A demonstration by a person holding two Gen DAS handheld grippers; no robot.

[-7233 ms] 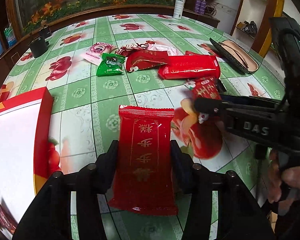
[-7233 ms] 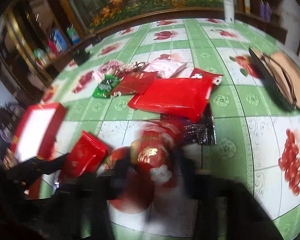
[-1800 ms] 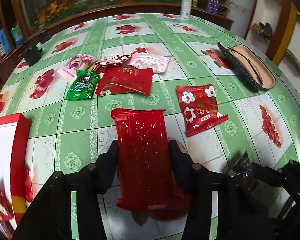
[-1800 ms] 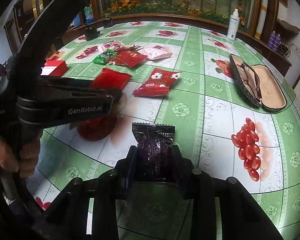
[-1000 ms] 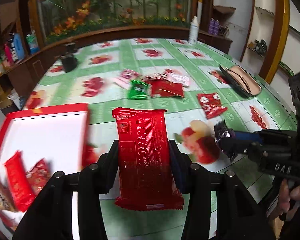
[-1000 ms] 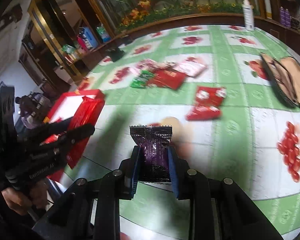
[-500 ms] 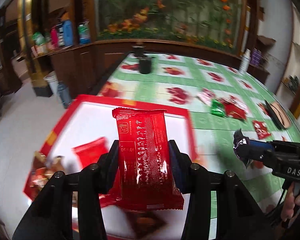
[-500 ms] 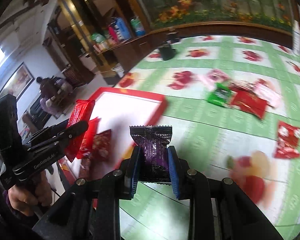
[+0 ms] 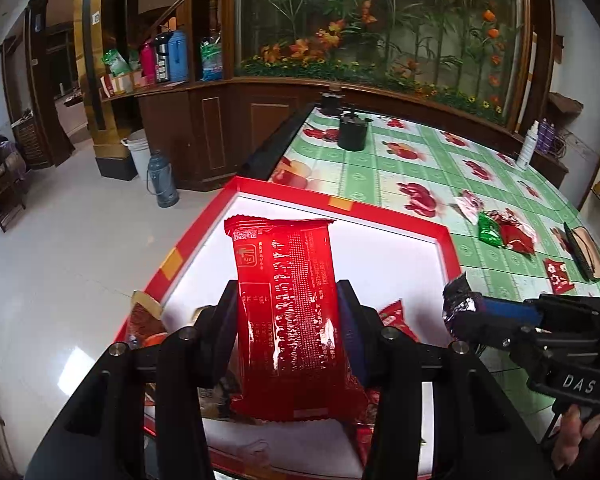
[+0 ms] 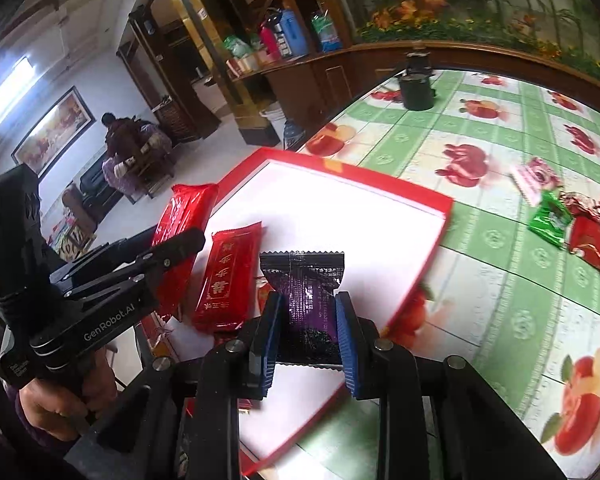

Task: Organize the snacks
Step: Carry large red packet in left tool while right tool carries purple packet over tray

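Observation:
My left gripper (image 9: 288, 320) is shut on a long red snack packet (image 9: 288, 308) and holds it above the red-rimmed white box (image 9: 388, 236). In the right wrist view that same red packet (image 10: 184, 216) hangs over the box's left edge. My right gripper (image 10: 306, 332) is shut on a small dark purple packet (image 10: 304, 292), held over the box (image 10: 340, 208). A red packet with gold writing (image 10: 228, 276) lies inside the box with other wrappers. The right gripper (image 9: 460, 312) also shows in the left wrist view, with the purple packet (image 9: 458, 304) at its tip.
Loose snacks lie on the green fruit-patterned table: a green packet (image 10: 550, 220), red packets (image 10: 596, 248), a pink one (image 10: 534, 178), and a red flowered one (image 9: 558, 276). A black pot (image 10: 416, 88) stands at the far edge. The box overhangs the table's left corner above the floor.
Both grippers swung left from over the table to above the red box, each still holding its packet. The box now fills the middle of both views.

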